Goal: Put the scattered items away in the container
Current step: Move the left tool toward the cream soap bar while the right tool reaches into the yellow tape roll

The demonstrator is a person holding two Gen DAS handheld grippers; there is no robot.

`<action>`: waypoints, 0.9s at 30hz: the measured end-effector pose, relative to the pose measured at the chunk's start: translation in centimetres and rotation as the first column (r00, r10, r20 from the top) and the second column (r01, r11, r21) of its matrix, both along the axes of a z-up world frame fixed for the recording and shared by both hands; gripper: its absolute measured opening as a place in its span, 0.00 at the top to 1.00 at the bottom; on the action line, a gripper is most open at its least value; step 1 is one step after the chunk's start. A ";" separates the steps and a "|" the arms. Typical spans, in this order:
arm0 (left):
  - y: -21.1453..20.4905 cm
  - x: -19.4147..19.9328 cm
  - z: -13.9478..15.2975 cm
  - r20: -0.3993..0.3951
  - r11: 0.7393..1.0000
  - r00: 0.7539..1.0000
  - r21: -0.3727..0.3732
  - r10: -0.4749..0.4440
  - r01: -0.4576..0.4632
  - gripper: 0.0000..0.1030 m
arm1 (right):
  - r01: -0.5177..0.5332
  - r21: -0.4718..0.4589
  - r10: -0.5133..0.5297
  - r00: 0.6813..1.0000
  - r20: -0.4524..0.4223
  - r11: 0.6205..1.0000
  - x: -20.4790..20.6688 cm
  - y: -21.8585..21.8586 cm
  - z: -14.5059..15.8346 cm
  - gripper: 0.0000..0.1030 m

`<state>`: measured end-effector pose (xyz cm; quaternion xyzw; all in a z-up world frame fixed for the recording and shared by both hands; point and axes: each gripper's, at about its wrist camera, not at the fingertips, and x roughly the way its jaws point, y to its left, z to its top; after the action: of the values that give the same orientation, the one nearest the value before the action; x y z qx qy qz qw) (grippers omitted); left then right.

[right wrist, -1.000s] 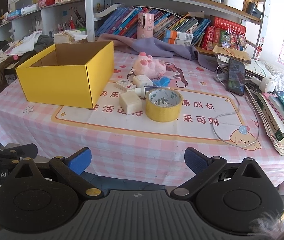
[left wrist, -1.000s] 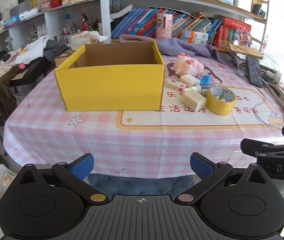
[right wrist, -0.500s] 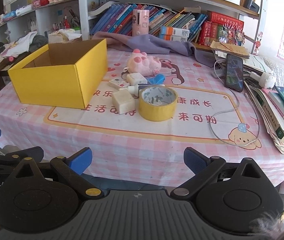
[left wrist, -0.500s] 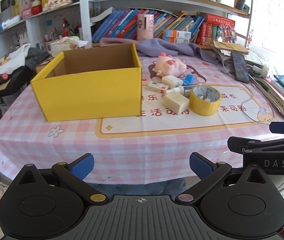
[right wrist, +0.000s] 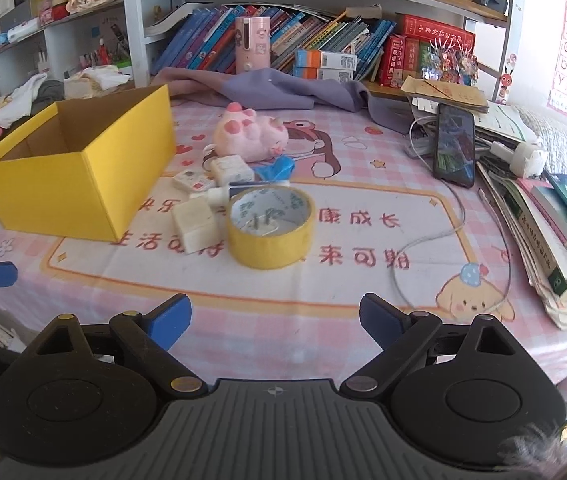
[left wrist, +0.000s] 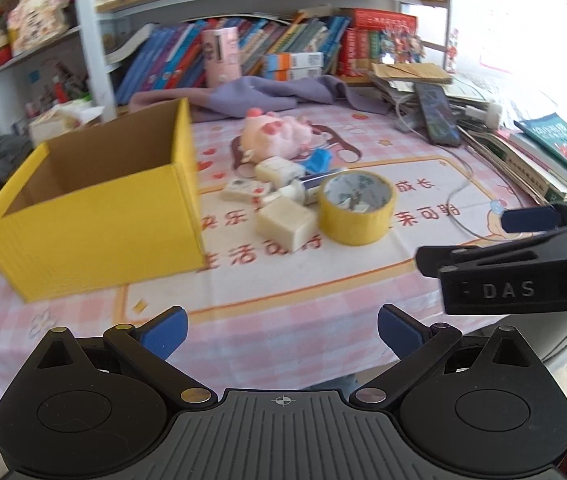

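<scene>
- Yellow cardboard box point(right wrist: 79, 172) stands ahead and to the left of my right claw point(right wrist: 275, 318); it is open on top, and the part of its inside I can see holds nothing.
- My right claw is spread wide and holds nothing; its blue fingertips point(right wrist: 173, 314) are over the near edge of the table point(right wrist: 323, 320), which has a pink checked cloth.
- My left claw point(left wrist: 282, 328) is also spread wide and holds nothing; the box point(left wrist: 95, 208) is ahead and left of it.
- Straight ahead of my right claw, a roll of yellow tape point(right wrist: 270, 226) lies flat on the cloth.
- Just left of the tape is a cream block point(right wrist: 194, 224), very near or touching it; I cannot tell which.
- Behind the block and the tape are a small white tile point(right wrist: 191, 180), a white square box point(right wrist: 230, 170), a small white bottle point(right wrist: 219, 196) lying down and a blue object point(right wrist: 277, 168), all close together.
- Farther ahead is a pink plush toy point(right wrist: 249, 136), lying on the cloth.
- From the left claw's view, the same heap is ahead and slightly right: tape point(left wrist: 357, 208), block point(left wrist: 285, 222), plush toy point(left wrist: 279, 134).
- My right claw also shows in that view, at the right side point(left wrist: 523, 240); from there I cannot tell its opening.
- Far right of my right claw lie a phone point(right wrist: 454, 144), a white cable point(right wrist: 435, 236) and a stack of books point(right wrist: 555, 232).
</scene>
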<state>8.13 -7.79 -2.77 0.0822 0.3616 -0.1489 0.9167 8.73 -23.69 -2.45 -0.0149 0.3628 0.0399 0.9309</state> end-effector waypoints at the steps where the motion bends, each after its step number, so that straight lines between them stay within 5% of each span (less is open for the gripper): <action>1: -0.5 0.4 0.0 0.000 1.000 1.000 0.006 -0.010 0.010 0.01 | -0.004 0.000 0.004 1.000 -0.002 1.000 0.5 -0.3 -0.1 0.10; 11: -4.7 3.7 -0.3 -0.017 0.996 0.997 0.044 -0.078 0.078 0.01 | -0.033 0.020 0.033 0.999 -0.022 0.999 4.7 -3.2 -0.2 0.10; 27: -7.0 6.9 0.1 -0.019 0.999 1.000 0.048 -0.009 0.010 0.02 | -0.167 0.031 0.168 0.986 -0.020 0.985 10.6 -4.5 0.5 0.06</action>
<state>15.05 -14.80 -2.62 0.1045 0.3733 -0.1454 0.9103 19.37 -28.16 -1.99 -0.0313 0.3702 0.1233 0.9202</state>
